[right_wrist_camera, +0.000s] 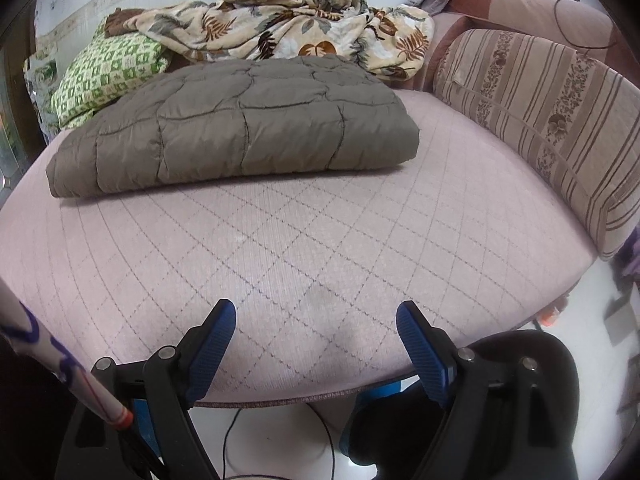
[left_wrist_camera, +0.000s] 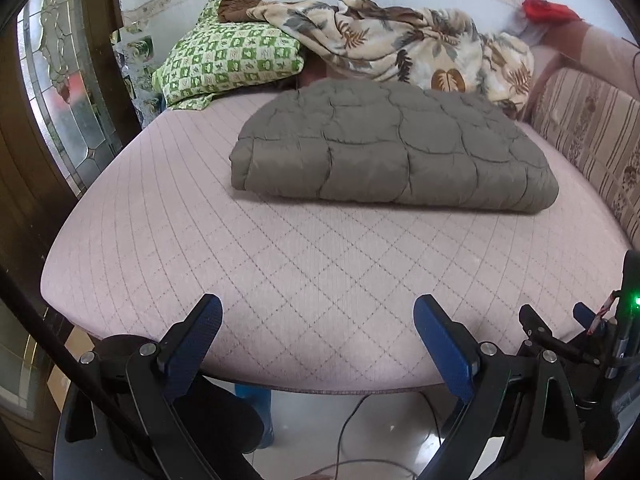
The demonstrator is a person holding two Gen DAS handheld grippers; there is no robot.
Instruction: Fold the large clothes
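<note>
Here, olive quilted garment [left_wrist_camera: 394,148] lies folded flat.

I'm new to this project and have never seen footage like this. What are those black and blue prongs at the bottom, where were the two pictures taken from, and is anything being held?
The prongs are two-finger grippers that a person holds, one in each hand. Each carries a wide-angle camera looking forward along its fingers, so one picture comes from the left gripper and the other from the right gripper. Both are open and hold nothing. They hover at the near edge of a pink quilted mattress. On it lies a grey-brown padded garment, already folded into a thick rectangle. Behind it are a green checked pillow and a crumpled leaf-print blanket. A striped cushion stands along the right side.
</note>
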